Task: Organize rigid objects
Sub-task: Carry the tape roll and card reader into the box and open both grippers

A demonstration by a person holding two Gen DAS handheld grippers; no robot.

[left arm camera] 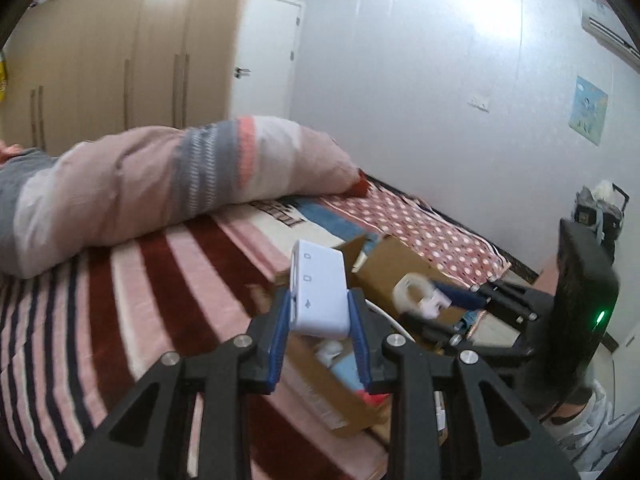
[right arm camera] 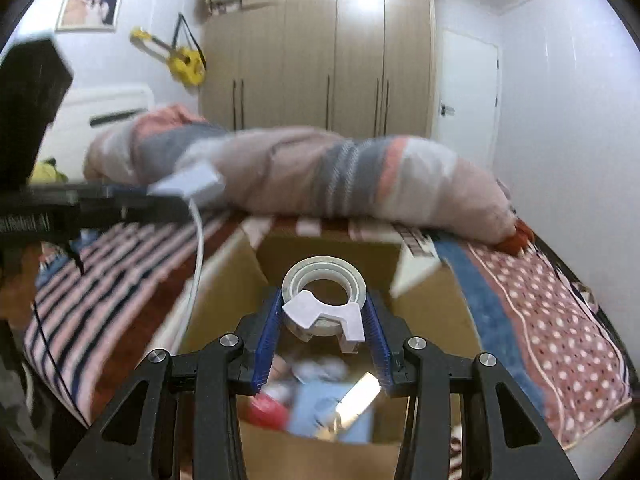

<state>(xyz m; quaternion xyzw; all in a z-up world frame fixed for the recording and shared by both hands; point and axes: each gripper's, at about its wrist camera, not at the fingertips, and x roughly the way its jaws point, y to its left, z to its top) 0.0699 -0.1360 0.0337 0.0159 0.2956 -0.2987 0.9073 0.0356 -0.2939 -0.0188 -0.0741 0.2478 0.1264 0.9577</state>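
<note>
Between my left gripper's (left arm camera: pixel 320 312) blue pads, low centre of the left wrist view: white adapter block (left arm camera: pixel 319 294), clamped on both sides, port icons facing up. Its white cable (right arm camera: pixel 197 248) hangs from it, visible at left of the right wrist view.

Right gripper (right arm camera: pixel 323 320), lower centre of its own view: clenched on a clear tape roll (right arm camera: pixel 324 286) in a white dispenser clip (right arm camera: pixel 326 314). Pads squeeze the clip's sides, roll hole faces the lens.

Below both: open cardboard box (right arm camera: pixel 432 300) on the bed, flaps up. Contents at bottom centre are blurred; I can make out something red (right arm camera: pixel 266 406) and something light blue (right arm camera: pixel 316 408), no more. Tape roll sits directly above the box opening. Adapter is above the box's near-left edge, not clearly over the opening.

Further out: striped blanket (left arm camera: pixel 132 280) to the left, polka-dot sheet (right arm camera: pixel 560 320) to the right, rolled duvet (left arm camera: pixel 168 184) across the middle, wardrobe (right arm camera: pixel 320 48) at top.

My read: carry-and-drop step, both items held, neither is in the box yet.

Next:
- right: lower a bit, release pads, tape falls in clean.
- left: shift right over the opening, then release.
- watch the trailing cable; it could snag a flap or drape outside. Feed the cable in first if possible.
</note>
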